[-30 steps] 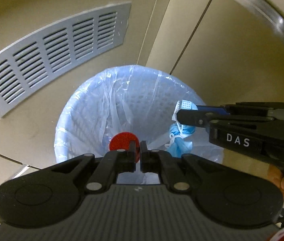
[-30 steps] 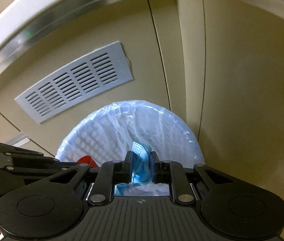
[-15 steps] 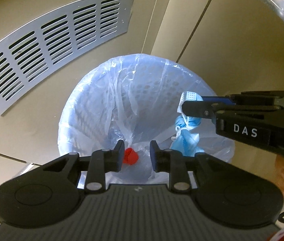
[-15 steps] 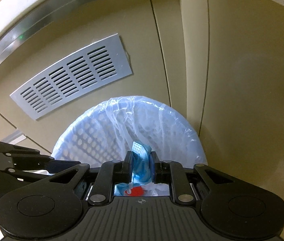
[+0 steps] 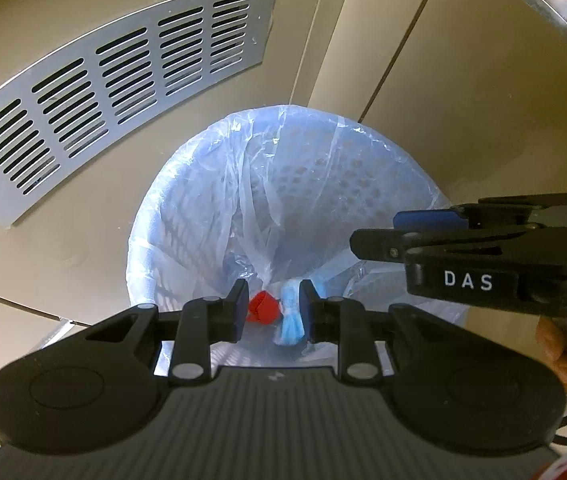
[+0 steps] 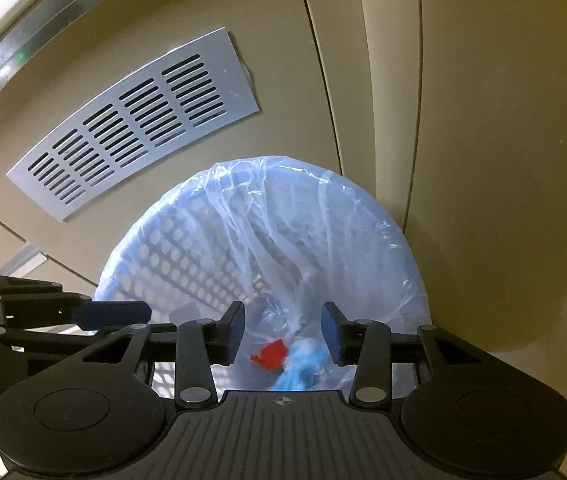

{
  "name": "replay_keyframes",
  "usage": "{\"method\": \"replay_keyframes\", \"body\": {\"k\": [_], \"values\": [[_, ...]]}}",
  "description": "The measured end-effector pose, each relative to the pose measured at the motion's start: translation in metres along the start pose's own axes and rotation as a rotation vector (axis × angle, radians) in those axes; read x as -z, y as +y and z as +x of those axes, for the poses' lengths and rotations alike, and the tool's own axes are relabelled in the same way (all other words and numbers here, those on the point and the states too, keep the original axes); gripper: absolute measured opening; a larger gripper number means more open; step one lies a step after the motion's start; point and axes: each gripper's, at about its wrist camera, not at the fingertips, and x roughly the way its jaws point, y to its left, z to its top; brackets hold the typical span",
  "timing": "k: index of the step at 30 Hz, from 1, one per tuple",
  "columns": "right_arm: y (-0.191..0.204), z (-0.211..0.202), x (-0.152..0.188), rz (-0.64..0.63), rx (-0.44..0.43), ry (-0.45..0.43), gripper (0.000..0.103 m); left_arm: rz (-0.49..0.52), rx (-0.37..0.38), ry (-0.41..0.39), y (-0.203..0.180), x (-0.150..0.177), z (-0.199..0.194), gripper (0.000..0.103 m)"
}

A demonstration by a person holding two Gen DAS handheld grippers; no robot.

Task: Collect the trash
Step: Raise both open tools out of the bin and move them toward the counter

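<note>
Left wrist view: my left gripper point(image 5: 273, 308) hangs over the waste basket point(image 5: 155, 232), its jaws a narrow way apart with nothing pinched between them. Through the gap, down at the bottom of the clear bag liner point(image 5: 267, 184), lie the red scrap point(image 5: 261, 307) and, touching it at its 3 o'clock side, the blue face mask point(image 5: 292, 316). At 3 o'clock in the picture my right gripper point(image 5: 375, 232) reaches in over the basket's rim, side-on, and my fingers point(image 5: 559, 340) show below it on its handle. A grey vent grille point(image 5: 115, 92) sits on the beige wall at 10 o'clock.

Right wrist view: my right gripper point(image 6: 282, 332) has just been opening; its jaws stand moderately wide and empty. Framed between them, far below in the waste basket point(image 6: 411, 272), the blue face mask point(image 6: 303, 364) lies against the red scrap point(image 6: 271, 354), the scrap at its 9 o'clock. The bag liner point(image 6: 283, 216) folds over the rim. My left gripper point(image 6: 119, 314) pokes in from 9 o'clock, and the vent grille point(image 6: 135, 120) is at 11 o'clock.
</note>
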Motion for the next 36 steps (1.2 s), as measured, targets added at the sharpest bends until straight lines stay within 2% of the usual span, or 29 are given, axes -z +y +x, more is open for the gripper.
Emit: {"method": "replay_keyframes", "body": {"k": [9, 17, 22, 27, 36], "values": [[0.0, -0.013, -0.002, 0.012, 0.0, -0.009, 0.049, -0.001, 0.002, -0.015, -0.005, -0.002, -0.011, 0.024], [0.012, -0.044, -0.004, 0.03, 0.003, -0.07, 0.053, -0.017, -0.013, -0.054, -0.011, 0.001, -0.039, 0.024], [0.03, -0.077, -0.004, 0.052, -0.01, -0.126, 0.06, -0.056, -0.026, -0.085, -0.011, 0.009, -0.073, 0.024], [0.047, -0.114, -0.005, 0.077, -0.035, -0.171, 0.061, -0.096, -0.047, -0.135, -0.012, 0.016, -0.115, 0.027], [0.062, -0.185, -0.01, 0.07, -0.068, -0.217, 0.062, -0.139, -0.088, -0.23, -0.013, 0.02, -0.189, 0.027]]}}
